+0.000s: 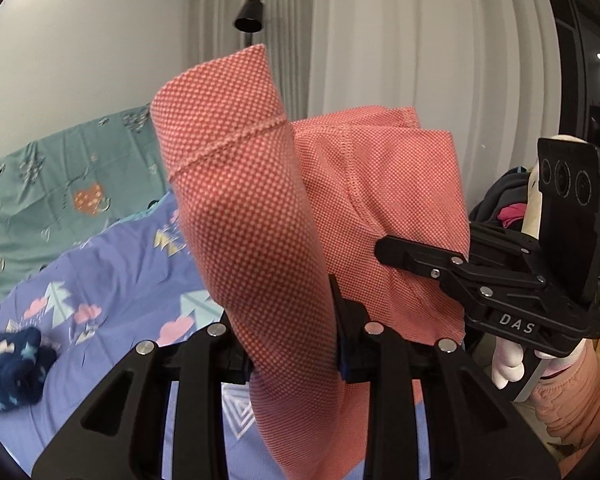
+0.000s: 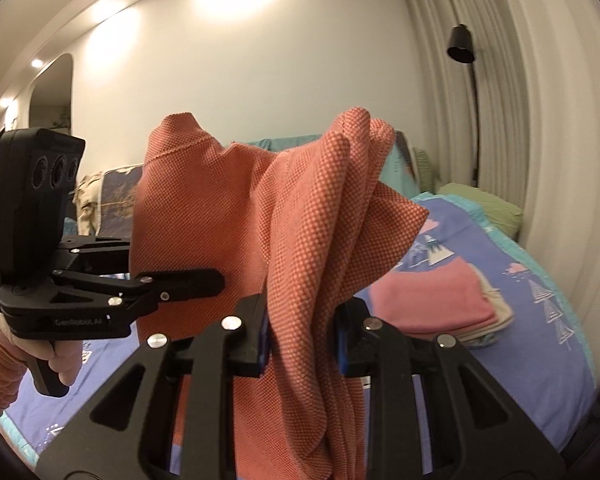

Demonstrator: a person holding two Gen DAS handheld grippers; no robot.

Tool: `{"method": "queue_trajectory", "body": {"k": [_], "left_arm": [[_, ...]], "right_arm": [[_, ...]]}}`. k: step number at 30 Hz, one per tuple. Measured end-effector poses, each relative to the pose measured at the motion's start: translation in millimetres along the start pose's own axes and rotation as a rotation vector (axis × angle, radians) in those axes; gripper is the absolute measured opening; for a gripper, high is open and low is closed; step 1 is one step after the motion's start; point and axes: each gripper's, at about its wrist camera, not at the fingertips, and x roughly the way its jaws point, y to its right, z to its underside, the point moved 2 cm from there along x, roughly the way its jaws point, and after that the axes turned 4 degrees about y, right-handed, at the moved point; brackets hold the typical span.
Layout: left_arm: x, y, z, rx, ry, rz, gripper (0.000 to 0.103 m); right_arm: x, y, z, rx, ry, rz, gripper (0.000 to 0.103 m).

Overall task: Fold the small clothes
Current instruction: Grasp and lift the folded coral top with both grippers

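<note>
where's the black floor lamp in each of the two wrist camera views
Left wrist: black floor lamp at top centre, above the raised coral garment.
Right wrist: the lamp sits upper right, against the white curtain.
Shared landmark: the purple patterned bedspread under the garment.

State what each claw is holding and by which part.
Both hold the salmon-pink dotted knit garment off the bed: left claw on one bunched edge, right claw on another. Which parts cannot be told.
</note>
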Motion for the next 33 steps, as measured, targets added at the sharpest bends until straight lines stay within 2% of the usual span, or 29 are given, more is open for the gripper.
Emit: {"method": "queue_trajectory", "body": {"k": [9, 16, 25, 33], "left_arm": [[51, 18, -61, 0.071, 0.035, 0.029, 0.03], [99, 14, -98, 0.089, 0.048, 0.046, 0.03], [153, 1, -119, 0.07, 0.038, 0.04, 0.03], [224, -21, -116, 0.01, -0.03, 0.012, 0.03]], "right_arm": [[29, 68, -46, -0.013, 0.007, 0.116, 0.023], [54, 106, -78, -0.028, 0.014, 0.203, 0.023], [114, 147, -95, -0.029, -0.035, 0.267, 0.023], [180, 187, -91, -0.011, -0.111, 0.324, 0.023]]}}
